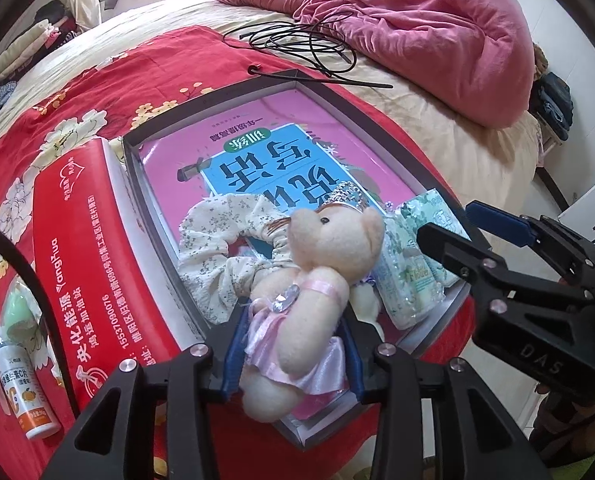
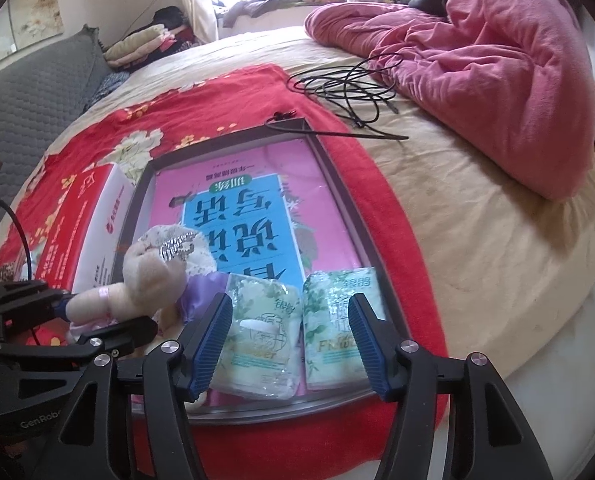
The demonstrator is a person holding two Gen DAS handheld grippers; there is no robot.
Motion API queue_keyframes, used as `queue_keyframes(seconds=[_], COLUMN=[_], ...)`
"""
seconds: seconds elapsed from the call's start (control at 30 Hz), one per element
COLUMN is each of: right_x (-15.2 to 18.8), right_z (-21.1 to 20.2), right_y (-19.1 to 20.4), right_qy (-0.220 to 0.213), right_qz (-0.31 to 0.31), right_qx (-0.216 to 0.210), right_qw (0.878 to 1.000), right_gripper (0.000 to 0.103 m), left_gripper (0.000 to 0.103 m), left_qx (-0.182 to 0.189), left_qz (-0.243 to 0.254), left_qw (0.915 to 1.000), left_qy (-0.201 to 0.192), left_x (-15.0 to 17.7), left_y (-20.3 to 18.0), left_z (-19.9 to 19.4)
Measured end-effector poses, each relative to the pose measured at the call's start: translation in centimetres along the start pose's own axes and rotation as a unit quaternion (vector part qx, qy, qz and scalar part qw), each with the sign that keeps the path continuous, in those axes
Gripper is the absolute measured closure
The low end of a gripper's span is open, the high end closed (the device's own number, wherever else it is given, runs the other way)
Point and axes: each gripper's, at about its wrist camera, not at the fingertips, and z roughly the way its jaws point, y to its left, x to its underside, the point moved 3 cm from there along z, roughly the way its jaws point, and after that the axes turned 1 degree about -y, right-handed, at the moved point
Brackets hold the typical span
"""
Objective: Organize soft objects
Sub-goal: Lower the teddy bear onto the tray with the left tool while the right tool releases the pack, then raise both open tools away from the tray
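A wide bed point(image 2: 477, 240) with a cream sheet fills the room, a rumpled pink quilt point(image 2: 497, 72) heaped at its far side and a red flowered cloth point(image 2: 201, 96) spread over the near part. On that cloth lies a shallow grey tray point(image 2: 337, 184), and everything else sits around or inside it. A pink and blue book point(image 2: 249, 216) covers the tray's floor. At the tray's near edge lie two green tissue packs point(image 2: 337, 320), side by side and touching. Just left of them in the tray is a cream floral scrunchie point(image 1: 213, 248), and over it leans a plush bear point(image 1: 321, 272) in a pink dress with a small silver crown.

The left tongs point(image 1: 293, 344) pinch the bear around its skirt and lower body, blue pads pressed against it on both sides. The right tongs point(image 2: 291, 340) hover above the tissue packs with jaws spread; the packs lie beneath the gap, and the pads do not press on them.

Against the tray's left side stands a red and white box point(image 1: 81, 264). Farther left of the tray, on the cloth, lies a small white bottle point(image 1: 25, 396). Beyond the tray's far edge a black cable point(image 2: 345, 84) lies coiled on the sheet.
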Motion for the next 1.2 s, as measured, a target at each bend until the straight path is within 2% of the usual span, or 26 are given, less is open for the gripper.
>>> queue_keyframes(seconds=[0.17,0.3,0.57,0.7,1.2], right_x=[-0.3,-0.5,-0.4,-0.6,-1.5], right_z=[-0.7,-1.2,-1.7,-1.9,-3.8], right_y=[-0.5,-0.9,-1.1,-0.9,0.9], right_qy=[-0.009,-0.014,-0.014,-0.015,-0.028], right_qz=[0.008,0.018,0.021,0.021,-0.003], right_qx=[0.006,0.006,0.013,0.013,0.026], right_qw=[1.000,1.000,1.000,1.000,0.999], right_gripper=[0.039,0.038,0.035,0.035,0.030], left_gripper=[0.057,0.049,0.046,0.042,0.035], left_qx=[0.004,0.016,0.025,0.029,0.037], left_qz=[0.001,-0.003,0.001,-0.003,-0.014], left_qw=[1.0000,0.9999,0.9996,0.9995,0.9971], left_qy=[0.001,-0.001,-0.011,-0.016,-0.064], left_x=[-0.1,0.0,0.4,0.6,0.8], left_y=[0.0,0.0,-0.2,0.0,0.7], left_z=[-0.1,-0.4,-1.4,-2.2,-7.7])
